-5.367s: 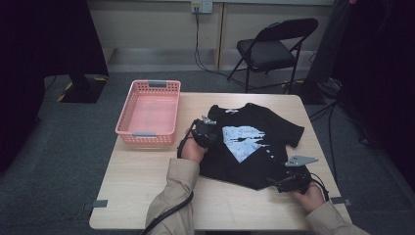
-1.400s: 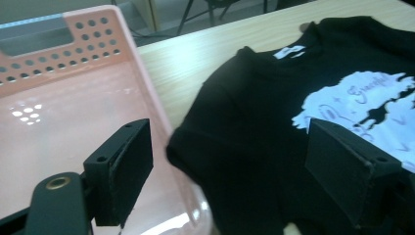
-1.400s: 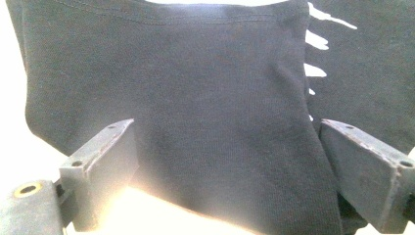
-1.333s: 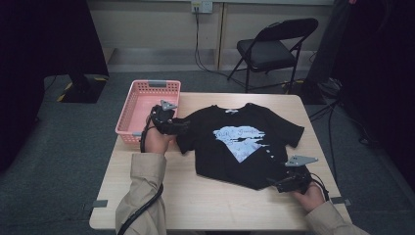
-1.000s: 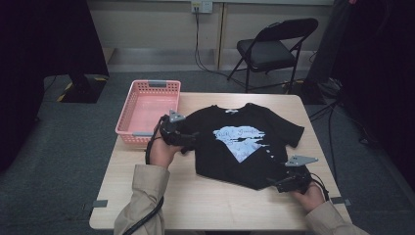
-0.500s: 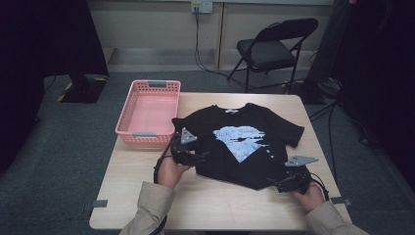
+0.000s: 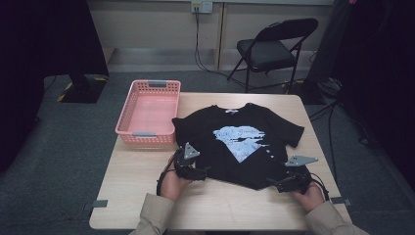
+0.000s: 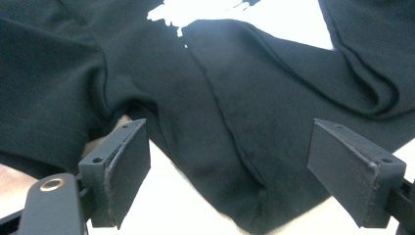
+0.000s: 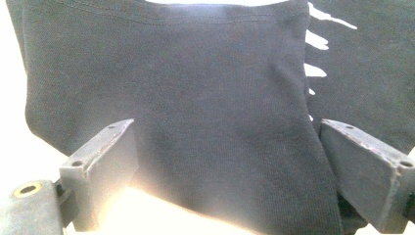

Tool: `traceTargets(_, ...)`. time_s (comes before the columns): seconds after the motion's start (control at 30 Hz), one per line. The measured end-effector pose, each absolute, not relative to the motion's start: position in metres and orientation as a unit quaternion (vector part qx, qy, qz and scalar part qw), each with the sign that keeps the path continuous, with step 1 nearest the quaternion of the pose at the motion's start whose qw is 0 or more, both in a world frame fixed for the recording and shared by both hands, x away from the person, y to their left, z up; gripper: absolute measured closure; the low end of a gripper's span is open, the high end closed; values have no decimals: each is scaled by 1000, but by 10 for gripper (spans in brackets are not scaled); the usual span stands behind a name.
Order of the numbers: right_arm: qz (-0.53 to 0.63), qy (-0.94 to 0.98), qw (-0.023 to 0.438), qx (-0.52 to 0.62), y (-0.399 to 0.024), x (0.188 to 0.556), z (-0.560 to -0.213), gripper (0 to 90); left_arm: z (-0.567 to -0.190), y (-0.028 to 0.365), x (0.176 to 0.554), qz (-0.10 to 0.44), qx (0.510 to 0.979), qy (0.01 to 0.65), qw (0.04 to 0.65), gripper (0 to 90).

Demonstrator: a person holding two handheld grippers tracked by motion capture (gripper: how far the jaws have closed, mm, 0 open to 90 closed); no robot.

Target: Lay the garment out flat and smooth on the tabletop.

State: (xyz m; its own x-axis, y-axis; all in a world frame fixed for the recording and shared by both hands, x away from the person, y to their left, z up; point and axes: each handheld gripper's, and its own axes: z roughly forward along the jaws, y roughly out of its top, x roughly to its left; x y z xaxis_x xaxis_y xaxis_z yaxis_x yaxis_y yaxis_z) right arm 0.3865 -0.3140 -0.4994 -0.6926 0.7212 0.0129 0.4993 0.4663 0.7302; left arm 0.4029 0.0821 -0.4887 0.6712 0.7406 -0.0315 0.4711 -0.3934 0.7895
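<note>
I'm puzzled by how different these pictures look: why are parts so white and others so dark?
High view: evenly lit table, room edges fall into deep shadow. Left gripper view: the black T-shirt reads fine, but its print and the table blow out to white. Right gripper view: the same glare at top and bottom, and the near jaws look soft, slightly blurred.

Black T-shirt (image 7: 240, 144): short-sleeved, pale blue-white print on chest. Lies spread flat, face up, on the table's right half; collar at 12 o'clock, hem at 6 o'clock, sleeves out at 9 and 3. Hem corners slightly rumpled, seam folds visible.
</note>
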Motion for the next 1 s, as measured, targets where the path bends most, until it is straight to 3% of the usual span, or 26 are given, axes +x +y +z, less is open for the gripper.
traceTargets(0.57, 369, 843, 151, 362, -314, 387, -499, 85, -503, 84, 390, 169, 824, 369, 395, 155)
traceTargets(1.0, 368, 843, 151, 362, -314, 387, -499, 85, -511, 87, 387, 177, 811, 366, 421, 125)
